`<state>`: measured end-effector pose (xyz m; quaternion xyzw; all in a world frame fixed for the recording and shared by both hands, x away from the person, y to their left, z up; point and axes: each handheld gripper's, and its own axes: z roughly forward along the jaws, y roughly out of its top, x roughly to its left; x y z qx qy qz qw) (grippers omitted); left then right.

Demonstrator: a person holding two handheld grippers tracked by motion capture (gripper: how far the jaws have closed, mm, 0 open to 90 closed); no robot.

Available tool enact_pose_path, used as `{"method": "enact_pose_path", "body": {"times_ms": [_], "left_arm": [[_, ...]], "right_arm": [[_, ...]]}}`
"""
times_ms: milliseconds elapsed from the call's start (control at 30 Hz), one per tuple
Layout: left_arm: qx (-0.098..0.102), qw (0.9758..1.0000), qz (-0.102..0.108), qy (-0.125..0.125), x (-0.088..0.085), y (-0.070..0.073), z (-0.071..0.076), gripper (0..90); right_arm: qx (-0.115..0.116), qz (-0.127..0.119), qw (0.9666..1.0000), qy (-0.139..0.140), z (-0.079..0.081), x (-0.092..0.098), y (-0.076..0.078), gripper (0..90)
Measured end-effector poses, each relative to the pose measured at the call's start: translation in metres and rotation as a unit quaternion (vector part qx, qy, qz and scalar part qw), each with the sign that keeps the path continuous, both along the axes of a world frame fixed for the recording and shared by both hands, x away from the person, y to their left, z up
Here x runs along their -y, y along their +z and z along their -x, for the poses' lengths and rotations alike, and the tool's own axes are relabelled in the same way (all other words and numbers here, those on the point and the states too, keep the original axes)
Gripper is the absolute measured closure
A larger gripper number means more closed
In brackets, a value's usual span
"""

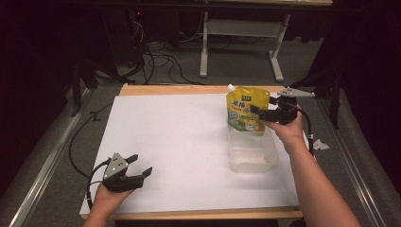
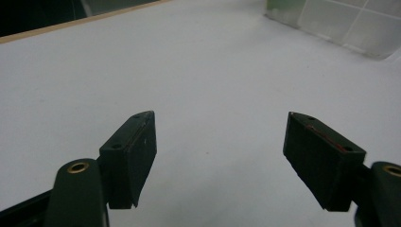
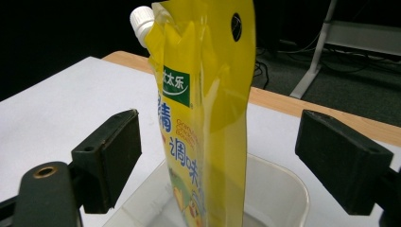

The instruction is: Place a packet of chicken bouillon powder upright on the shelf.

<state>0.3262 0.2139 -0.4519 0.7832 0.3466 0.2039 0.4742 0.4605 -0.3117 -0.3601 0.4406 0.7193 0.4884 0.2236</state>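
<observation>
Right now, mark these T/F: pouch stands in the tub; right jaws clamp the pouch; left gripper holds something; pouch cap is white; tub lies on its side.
1. The pouch stands in the tub: true.
2. The right gripper clamps the pouch: false, its jaws stand open on either side, clear of it.
3. The left gripper holds something: false, it is open over bare table.
4. The pouch's cap is white: true.
5. The tub lies on its side: false, it sits upright, mouth up.

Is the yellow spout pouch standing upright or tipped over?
Upright: the yellow spout pouch stands with its base inside the clear plastic container and its white cap on top.
</observation>
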Motion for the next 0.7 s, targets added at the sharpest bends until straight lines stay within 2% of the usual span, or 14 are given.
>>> {"method": "enact_pose_path", "body": {"times_ms": [333,367,400,433,700], "left_arm": [[0.003,1.0,-0.001,-0.005,0.003,0.002,0.001,26.7],[0.003,1.0,0.0,-0.006,0.003,0.002,0.001,26.7],[0.004,1.0,0.0,-0.007,0.004,0.003,0.002,26.7],[0.004,1.0,0.001,-0.008,0.004,0.003,0.002,26.7],[0.007,0.9999,0.006,-0.01,0.009,0.006,0.003,26.7]], "right_arm": [[0.008,0.006,0.9999,0.004,0.022,0.0,0.013,15.2],[0.013,0.005,0.9999,0.006,0.029,-0.001,0.016,15.5],[0.013,0.005,0.9999,0.006,0.029,-0.001,0.016,15.5],[0.023,0.003,0.9997,0.009,0.033,-0.001,0.017,16.0],[0.023,-0.008,0.9995,0.022,0.067,-0.003,0.015,15.4]]}}
